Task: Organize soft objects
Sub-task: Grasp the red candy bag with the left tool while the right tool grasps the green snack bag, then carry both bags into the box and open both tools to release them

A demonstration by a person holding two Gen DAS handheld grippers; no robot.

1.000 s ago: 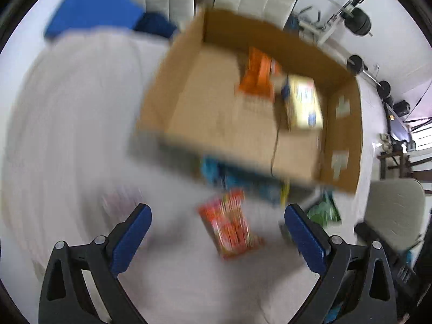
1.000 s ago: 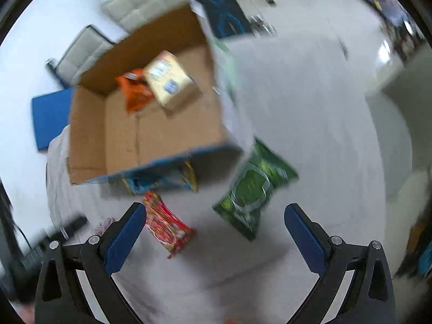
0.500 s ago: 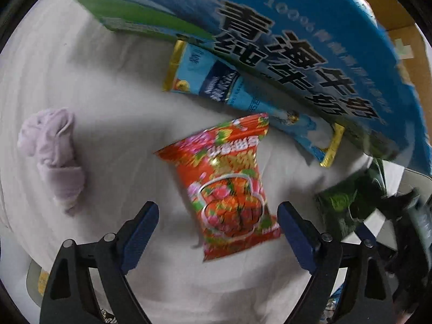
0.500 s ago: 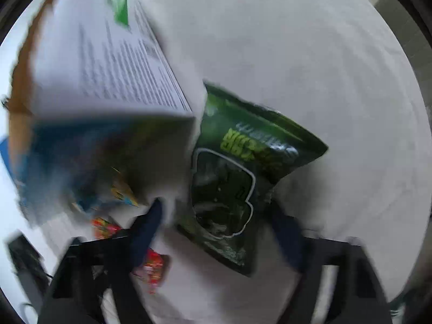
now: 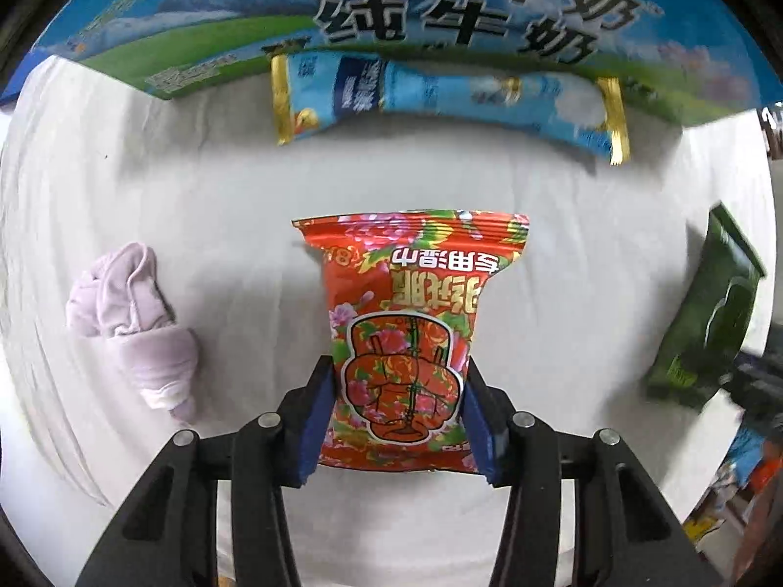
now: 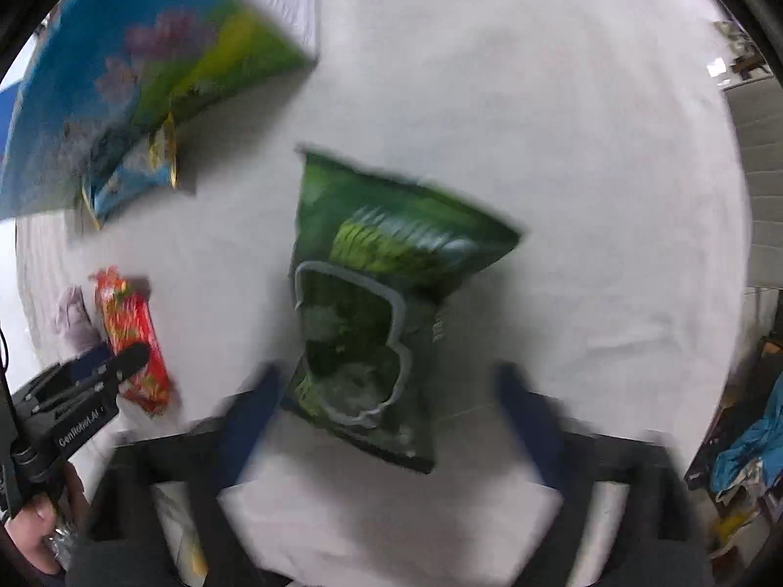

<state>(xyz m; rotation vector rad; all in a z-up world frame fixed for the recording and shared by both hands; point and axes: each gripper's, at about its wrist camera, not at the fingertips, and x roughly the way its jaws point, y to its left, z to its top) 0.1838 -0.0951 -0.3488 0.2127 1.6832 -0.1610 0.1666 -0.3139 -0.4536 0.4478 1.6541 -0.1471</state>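
Left gripper (image 5: 399, 420) clamped on red snack bag (image 5: 411, 323) mid-tabletop (image 5: 220, 205). Right gripper (image 6: 386, 411) wide, blurred, straddling green chip bag (image 6: 377, 293). Blue packet (image 5: 440, 98) against printed box (image 5: 440, 10) at far edge; lilac cloth (image 5: 132, 332) left.

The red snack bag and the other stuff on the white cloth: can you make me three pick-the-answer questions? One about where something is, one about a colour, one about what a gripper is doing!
1. Where does the purple sock lie, in the left wrist view?
A. left of the red snack bag
B. right of it
C. on top of it

2. What colour is the bag between the right gripper's fingers?
A. yellow
B. green
C. pink

3. What is the left gripper doing?
A. hanging wide open
B. gripping the sock
C. pressing both sides of the red snack bag

Answers: 1 A, the sock sits off the bag's left side. 2 B, its wrapper is dark green. 3 C, both blue pads touch the bag's edges.
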